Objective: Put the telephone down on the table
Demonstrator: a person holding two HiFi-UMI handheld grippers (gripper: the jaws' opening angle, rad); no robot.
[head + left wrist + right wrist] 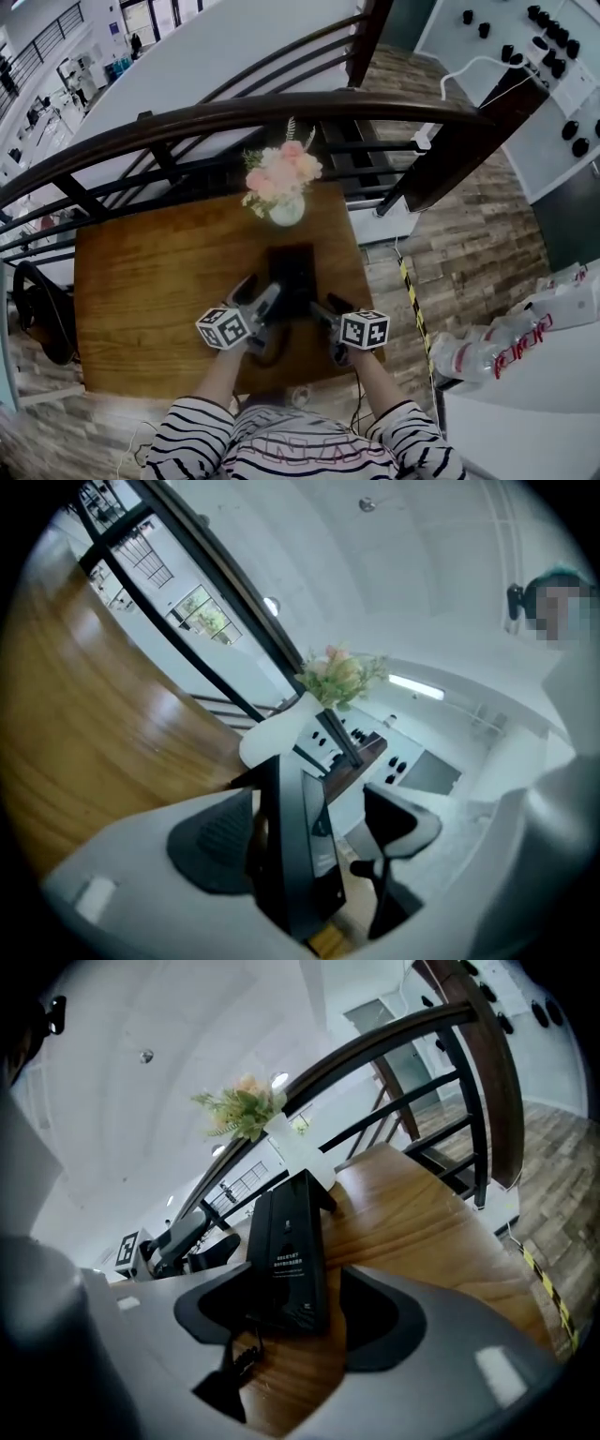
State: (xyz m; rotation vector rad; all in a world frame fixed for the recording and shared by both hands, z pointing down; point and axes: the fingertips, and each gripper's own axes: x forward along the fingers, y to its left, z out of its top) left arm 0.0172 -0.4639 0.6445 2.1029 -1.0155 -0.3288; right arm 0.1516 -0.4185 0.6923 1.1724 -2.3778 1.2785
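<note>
Head view first: the telephone (292, 277) is down on the table (141, 281), a dark slab resting on the wood just this side of the vase (287, 212) and in line with it. Pink flowers (279, 173) top the vase, and a dark railing (234, 112) curves past on its far side. Both grippers sit further from the vase than the telephone does. The left gripper (260, 298) is at the telephone's near left corner and the right gripper (328, 309) at its near right.

Over to the left gripper view, where the jaws are released, spread wide. The telephone's near end stands between them, close by one pad with a clear gap to the other. Nothing is clamped.

In the right gripper view it's the same story: jaws let go and well apart, the telephone's end between them, bare wood showing beside it. A coiled cord (234, 1358) trails out from the end furthest from the vase
</note>
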